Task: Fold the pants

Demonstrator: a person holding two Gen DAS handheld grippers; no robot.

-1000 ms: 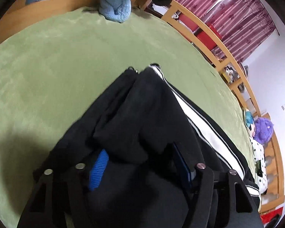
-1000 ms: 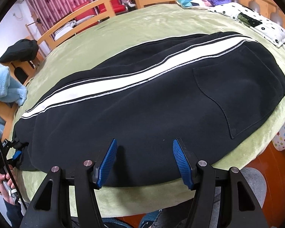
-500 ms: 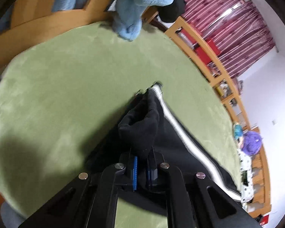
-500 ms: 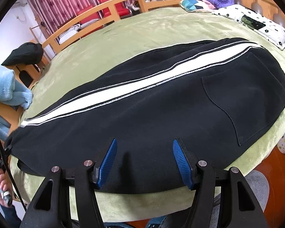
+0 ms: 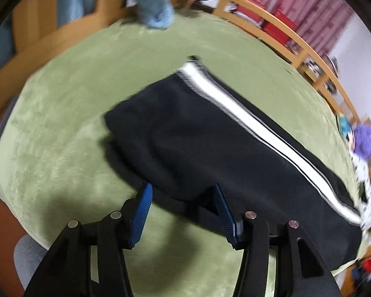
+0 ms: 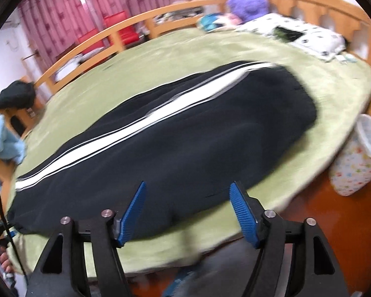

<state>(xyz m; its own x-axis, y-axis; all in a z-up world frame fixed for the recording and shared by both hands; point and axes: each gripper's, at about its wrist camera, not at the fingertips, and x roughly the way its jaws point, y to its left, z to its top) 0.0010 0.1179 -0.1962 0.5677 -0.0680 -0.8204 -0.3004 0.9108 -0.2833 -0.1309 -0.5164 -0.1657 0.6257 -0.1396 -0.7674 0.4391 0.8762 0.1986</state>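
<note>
Black pants (image 5: 210, 143) with a white side stripe (image 5: 259, 128) lie flat along the green bed cover (image 5: 74, 104), legs together. My left gripper (image 5: 183, 198) is open and empty, just off the near edge of the cuff end. In the right wrist view the pants (image 6: 185, 143) stretch from lower left to upper right. My right gripper (image 6: 188, 198) is open and empty, at the pants' near edge around the middle.
A wooden bed rail (image 6: 106, 34) runs along the far side. A purple plush (image 6: 247, 2) and a spotted pillow (image 6: 304, 34) lie at the head end. A light blue blanket (image 5: 155, 5) hangs at the foot. A patterned bin (image 6: 358, 158) stands on the floor.
My left gripper has let go of the cuff end, opened and drawn back; the leg end now lies flat. My right gripper has pulled back a little, staying open.
</note>
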